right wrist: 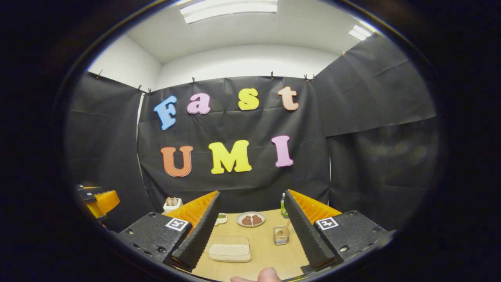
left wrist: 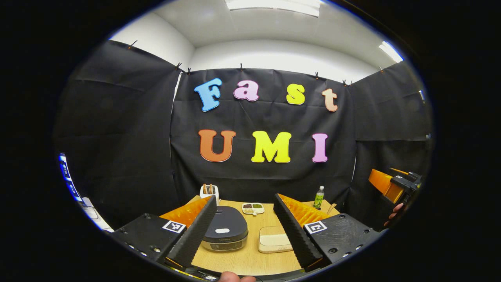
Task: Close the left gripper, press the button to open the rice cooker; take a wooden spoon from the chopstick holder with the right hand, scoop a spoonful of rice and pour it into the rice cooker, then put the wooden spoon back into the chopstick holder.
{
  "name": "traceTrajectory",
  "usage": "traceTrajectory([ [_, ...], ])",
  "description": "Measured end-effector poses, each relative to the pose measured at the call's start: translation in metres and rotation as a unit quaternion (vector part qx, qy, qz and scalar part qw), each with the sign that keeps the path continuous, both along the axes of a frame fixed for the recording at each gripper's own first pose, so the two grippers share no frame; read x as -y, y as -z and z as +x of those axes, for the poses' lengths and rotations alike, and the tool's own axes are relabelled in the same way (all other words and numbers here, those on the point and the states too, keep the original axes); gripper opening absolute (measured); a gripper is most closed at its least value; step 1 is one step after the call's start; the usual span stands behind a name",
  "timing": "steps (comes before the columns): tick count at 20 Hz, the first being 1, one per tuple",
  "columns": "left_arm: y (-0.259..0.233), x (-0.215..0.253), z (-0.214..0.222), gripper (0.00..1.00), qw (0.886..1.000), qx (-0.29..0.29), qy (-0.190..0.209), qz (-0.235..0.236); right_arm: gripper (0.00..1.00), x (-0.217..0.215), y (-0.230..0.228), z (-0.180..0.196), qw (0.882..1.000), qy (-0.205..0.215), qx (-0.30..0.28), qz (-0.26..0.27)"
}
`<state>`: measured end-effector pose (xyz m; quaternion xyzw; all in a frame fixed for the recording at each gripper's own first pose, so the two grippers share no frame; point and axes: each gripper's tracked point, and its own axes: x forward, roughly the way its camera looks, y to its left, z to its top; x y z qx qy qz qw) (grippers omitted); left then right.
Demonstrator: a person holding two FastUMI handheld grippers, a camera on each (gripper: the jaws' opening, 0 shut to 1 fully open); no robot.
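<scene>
Wooden table (left wrist: 250, 256): one shut rice cooker (left wrist: 225, 231), two open claws.

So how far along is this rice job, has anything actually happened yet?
Nothing looks done. The rice cooker sits with its lid down, and the left gripper is open above the table, not closed for pressing the button. The right gripper is open and empty; the wooden spoon stands in its holder, and the rice tray looks untouched. Every step is left.

Black gripper (left wrist: 244, 229) bodies (screwed), square markers (left wrist: 173, 226)
</scene>
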<state>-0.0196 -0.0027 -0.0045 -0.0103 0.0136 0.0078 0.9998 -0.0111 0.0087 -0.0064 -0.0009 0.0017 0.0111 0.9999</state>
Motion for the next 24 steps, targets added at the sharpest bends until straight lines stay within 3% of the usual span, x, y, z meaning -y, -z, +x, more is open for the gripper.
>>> traceTrajectory([
  [14, 0.015, -0.004, -0.011, 0.95, 1.000, -0.020, -0.002, -0.009, 1.00, -0.009, 0.003, -0.012, 1.000, -0.002, -0.007, -0.007],
  [24, 0.058, -0.009, 0.063, 0.95, 0.995, -0.084, -0.049, -0.018, 1.00, -0.035, 0.031, 0.087, 0.998, -0.063, -0.015, -0.003],
])
